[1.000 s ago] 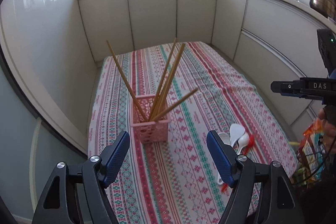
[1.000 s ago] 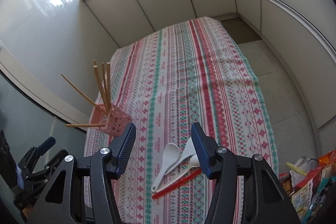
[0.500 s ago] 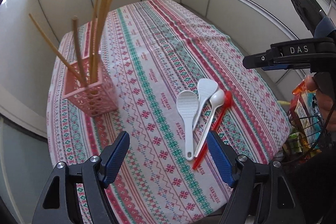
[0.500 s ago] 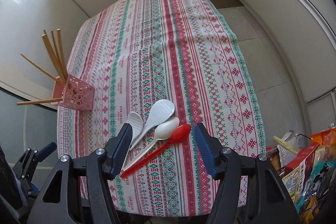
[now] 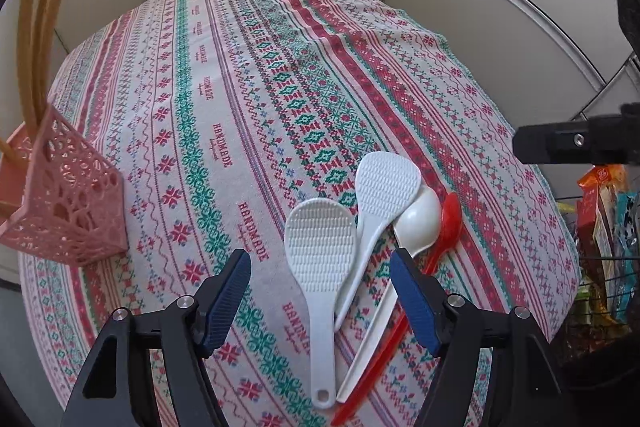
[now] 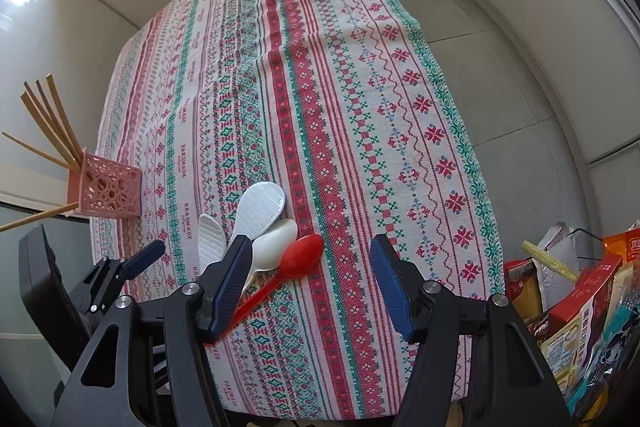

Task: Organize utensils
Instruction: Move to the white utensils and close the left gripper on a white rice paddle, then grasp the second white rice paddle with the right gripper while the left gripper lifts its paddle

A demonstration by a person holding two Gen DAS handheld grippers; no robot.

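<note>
White rice paddles (image 5: 320, 247) between the spread left jaws — right jaws likewise released.

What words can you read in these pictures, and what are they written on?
"HANDMADE": printed again and again along the stripes of the tablecloth, also seen in the right wrist view.
A smaller line under each "HANDMADE": too small to read.
Print on the red box and snack packets beside the table: too blurred to read.
No words show on the rice paddles, the spoons, the pink basket or the grippers.
</note>
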